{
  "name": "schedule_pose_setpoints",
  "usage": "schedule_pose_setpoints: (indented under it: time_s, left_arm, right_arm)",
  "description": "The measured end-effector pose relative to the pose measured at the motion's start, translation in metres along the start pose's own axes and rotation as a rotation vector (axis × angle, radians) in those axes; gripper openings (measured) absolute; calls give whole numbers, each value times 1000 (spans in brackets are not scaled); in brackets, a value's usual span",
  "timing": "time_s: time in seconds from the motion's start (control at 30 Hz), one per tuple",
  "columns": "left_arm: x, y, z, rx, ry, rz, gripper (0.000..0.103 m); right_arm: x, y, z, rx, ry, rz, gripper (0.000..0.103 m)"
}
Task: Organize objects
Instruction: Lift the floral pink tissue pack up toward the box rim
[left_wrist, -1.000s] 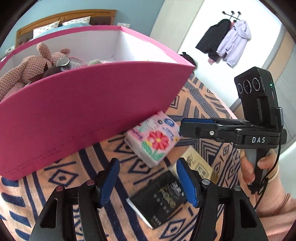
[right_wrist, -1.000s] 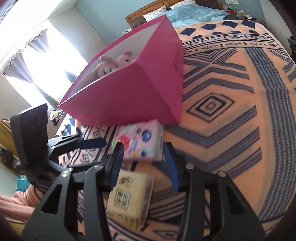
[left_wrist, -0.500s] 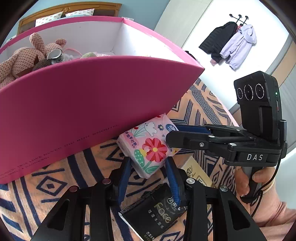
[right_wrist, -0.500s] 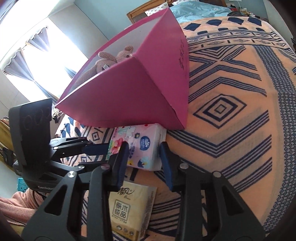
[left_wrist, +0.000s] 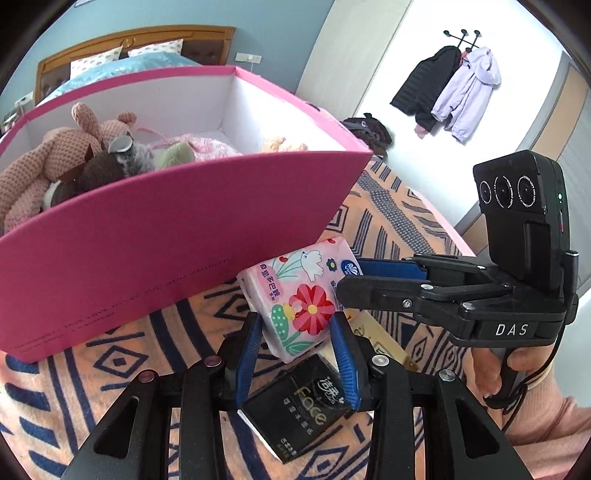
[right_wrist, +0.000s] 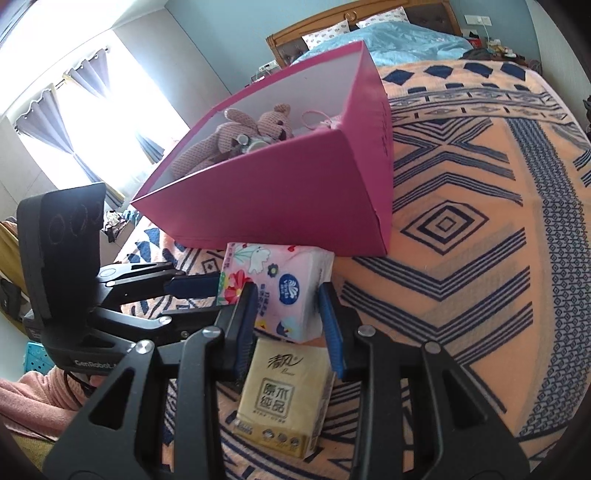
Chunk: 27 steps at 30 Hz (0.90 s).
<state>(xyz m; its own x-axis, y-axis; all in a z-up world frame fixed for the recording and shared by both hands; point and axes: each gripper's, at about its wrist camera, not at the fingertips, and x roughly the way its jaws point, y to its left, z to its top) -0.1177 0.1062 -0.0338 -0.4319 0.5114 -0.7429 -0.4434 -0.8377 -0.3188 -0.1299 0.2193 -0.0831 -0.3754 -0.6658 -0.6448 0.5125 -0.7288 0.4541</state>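
— Gripping the floral tissue pack (left_wrist: 299, 299) from two sides, are they?
— Looks so. The left gripper (left_wrist: 299, 345) has its blue pads pressed against the pack's near end; the right gripper (right_wrist: 290, 314) is closed on it crosswise. It sits just in front of the pink box (left_wrist: 177, 236), above the black pack (left_wrist: 301, 406) and the yellow pack (right_wrist: 282, 398).
— Advice?
— Lift both together, level, clear the box's front wall, then release over the plush toys (left_wrist: 55, 162).
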Motion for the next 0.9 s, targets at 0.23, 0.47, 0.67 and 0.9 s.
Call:
schedule_pose_setpoints:
  time_s: [0.23,0.47,0.67,0.9]
  left_arm:
    - [-15,-2,-5,8,-22,-7,39]
    - [-27,-9,-8,13,-45,-18,39]
    - [-38,-9,-10,16,-63,-17,39]
    - [-49,-10,-8,27,-91,-13,39]
  right_arm:
    - [-12,10,1,-18,-40,8,38]
    - [-23,21,2,-60,-72,-5,38]
    - [-27,27,3,-77,-83,-6,38]
    - [-33,34,6,-98,-102,-3,38]
